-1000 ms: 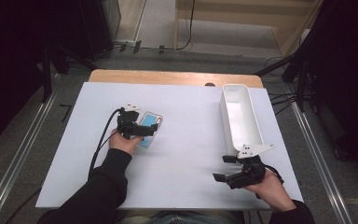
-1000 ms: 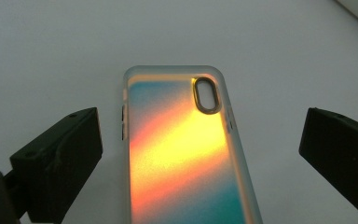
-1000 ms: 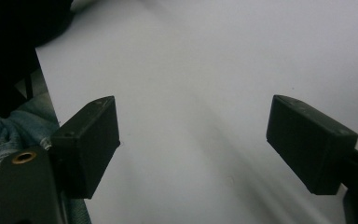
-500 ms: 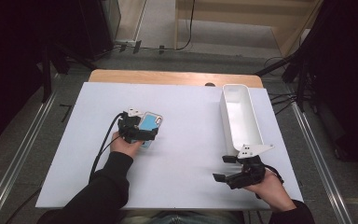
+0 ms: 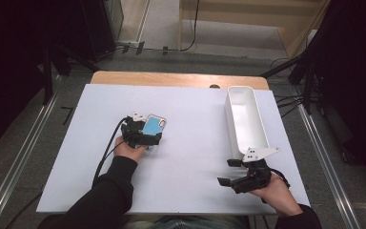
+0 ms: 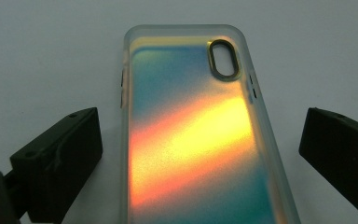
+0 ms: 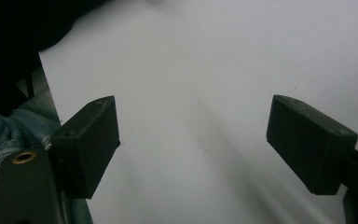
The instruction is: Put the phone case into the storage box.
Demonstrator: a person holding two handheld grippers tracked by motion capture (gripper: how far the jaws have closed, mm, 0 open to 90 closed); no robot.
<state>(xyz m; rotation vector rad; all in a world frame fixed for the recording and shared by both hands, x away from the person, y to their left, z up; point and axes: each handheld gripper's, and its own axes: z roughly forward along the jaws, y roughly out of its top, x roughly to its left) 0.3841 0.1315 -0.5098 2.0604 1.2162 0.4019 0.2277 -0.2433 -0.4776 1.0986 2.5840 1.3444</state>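
Observation:
A phone case [image 5: 154, 126] with an iridescent blue-orange back lies flat on the white table [image 5: 190, 157], left of the middle. My left gripper [image 5: 145, 137] hovers low over its near end. In the left gripper view the phone case [image 6: 191, 140] runs between the two black jaws, with a gap of bare table on each side, so the left gripper [image 6: 200, 128] is open and not pressing on it. My right gripper [image 5: 228, 172] rests near the table's front right, open, pointing left. Bare table lies between the jaws of the right gripper [image 7: 193, 128].
A long white tray [image 5: 259, 125] stands on the right side of the table, running front to back, its near end just beyond the right hand. A wooden strip [image 5: 171, 79] borders the table's far edge. Metal rails and dark floor flank the table.
The left gripper has edged a little to the right, farther over the phone case. The case and the right gripper have stayed put.

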